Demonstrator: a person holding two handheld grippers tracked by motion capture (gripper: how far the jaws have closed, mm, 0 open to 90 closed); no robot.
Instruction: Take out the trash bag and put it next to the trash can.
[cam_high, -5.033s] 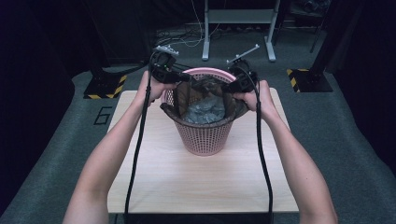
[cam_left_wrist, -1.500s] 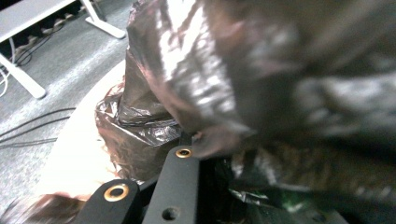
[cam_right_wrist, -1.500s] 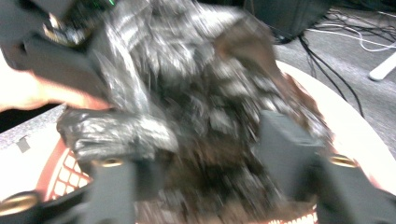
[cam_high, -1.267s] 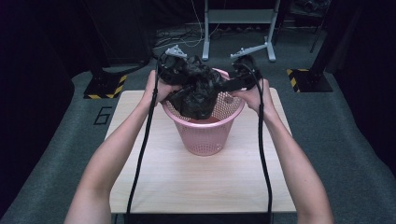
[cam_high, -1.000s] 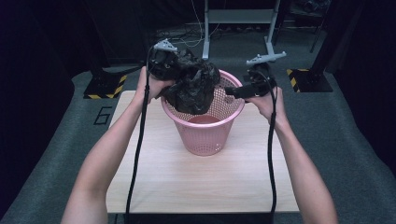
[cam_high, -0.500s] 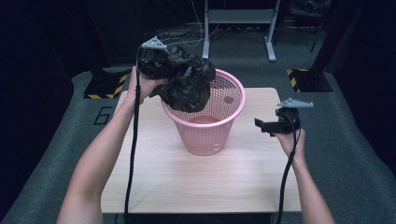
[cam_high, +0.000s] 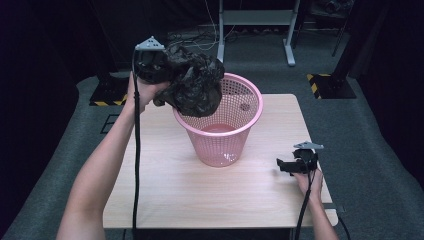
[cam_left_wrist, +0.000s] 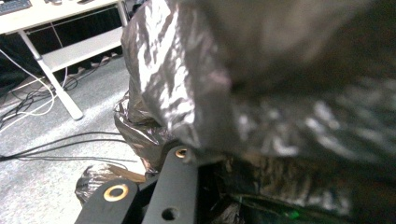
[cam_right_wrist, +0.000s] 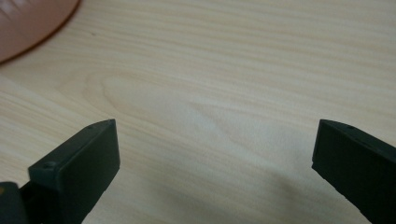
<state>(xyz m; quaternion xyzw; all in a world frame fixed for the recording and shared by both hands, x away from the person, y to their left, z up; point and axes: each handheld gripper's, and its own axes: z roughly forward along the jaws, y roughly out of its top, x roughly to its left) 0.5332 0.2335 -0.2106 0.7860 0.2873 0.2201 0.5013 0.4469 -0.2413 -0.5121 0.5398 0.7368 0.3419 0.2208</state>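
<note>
Two grippers, two jobs; left gripper (cam_high: 167, 75) pressed nearly together on a fold of the crumpled black plastic bin bag (cam_high: 197, 87), pinching it; bag bunched into a lump and held high over the back-left rim of the pink perforated plastic waste basket (cam_high: 225, 135), apparently clear of it, likely raised so that the loose plastic does not drag on the rim; basket upright mid-desk, nothing visible inside; right gripper (cam_high: 282, 165) low over the pale wooden desk (cam_high: 200, 200) near its right front edge, well apart from the basket, jaws spread wide and just been opening, nothing between them but bare wood, seemingly parked out of the way.
</note>
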